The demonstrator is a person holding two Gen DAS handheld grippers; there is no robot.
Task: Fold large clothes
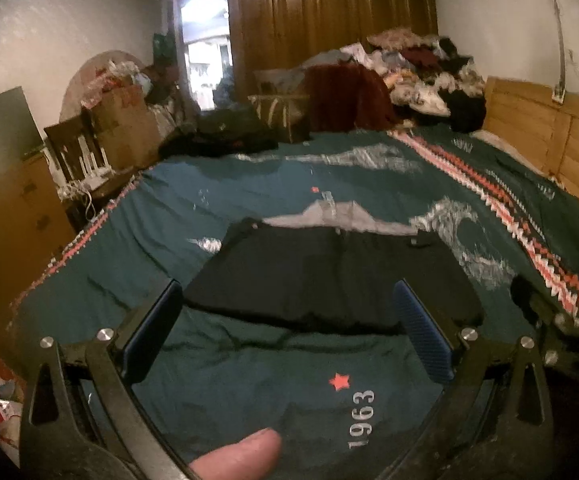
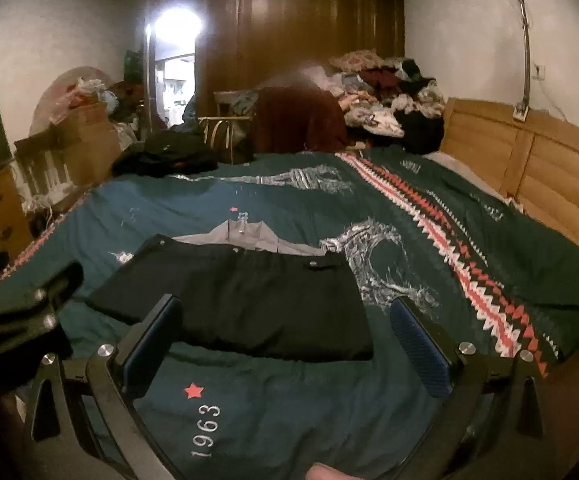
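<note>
Open teal bedspread (image 2: 273, 412) lies around the folded black garment (image 2: 245, 300), while the clothes heap (image 2: 385, 104) and headboard (image 2: 537, 176) block the far and right sides.

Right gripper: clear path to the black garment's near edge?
Probably yes. The right gripper is open, holding nothing, and the black garment lies flat on the bedspread just ahead of its fingertips, with nothing between them. The left gripper sits off to the side.

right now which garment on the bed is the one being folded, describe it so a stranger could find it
Start at the teal bedspread and find the printed 1963 near its front edge. Just beyond lies the black garment, flat and rectangular. Unlike the rumpled dark heap at the far left, it is neatly squared, with a grey garment peeking out behind.
</note>
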